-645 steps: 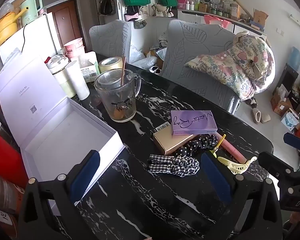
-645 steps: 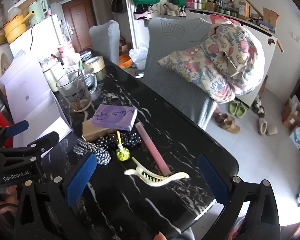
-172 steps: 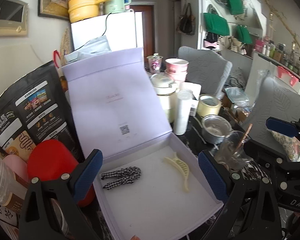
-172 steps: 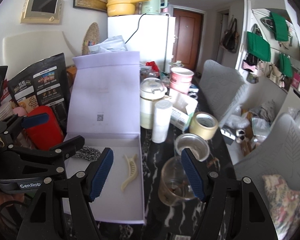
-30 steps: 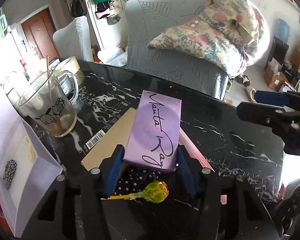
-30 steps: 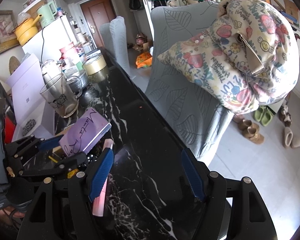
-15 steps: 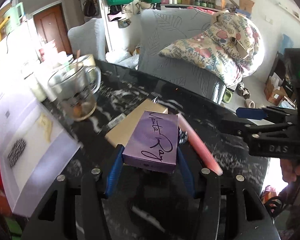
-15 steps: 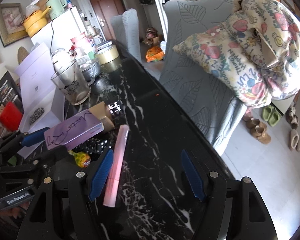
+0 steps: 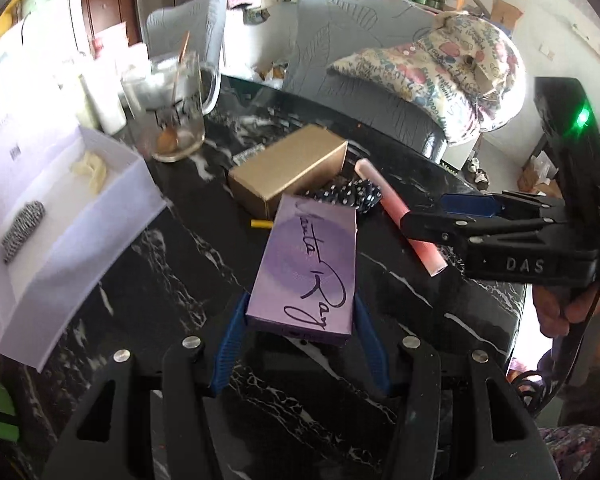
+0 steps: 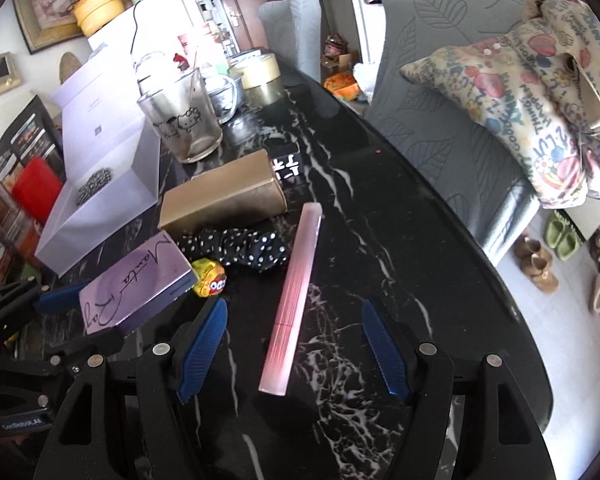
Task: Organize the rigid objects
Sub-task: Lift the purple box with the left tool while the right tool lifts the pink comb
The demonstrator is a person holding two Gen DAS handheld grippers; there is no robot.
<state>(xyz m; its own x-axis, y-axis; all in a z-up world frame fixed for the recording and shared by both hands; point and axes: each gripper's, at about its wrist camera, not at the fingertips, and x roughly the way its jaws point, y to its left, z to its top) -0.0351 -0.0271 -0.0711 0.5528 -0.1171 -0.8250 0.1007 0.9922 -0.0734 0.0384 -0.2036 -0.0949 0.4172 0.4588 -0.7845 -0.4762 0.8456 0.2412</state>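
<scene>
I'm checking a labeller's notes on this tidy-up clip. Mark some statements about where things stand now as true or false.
1. The left gripper is closed on the purple box. True.
2. The right gripper grips the pink tube. False: its jaws are open, and the tube lies on the table between them.
3. A checked scrunchie and a cream hair clip lie in the white box. True.
4. The gold box is in the white box. False: it is on the table.
5. The glass mug lies on its side. False: it stands upright.
</scene>
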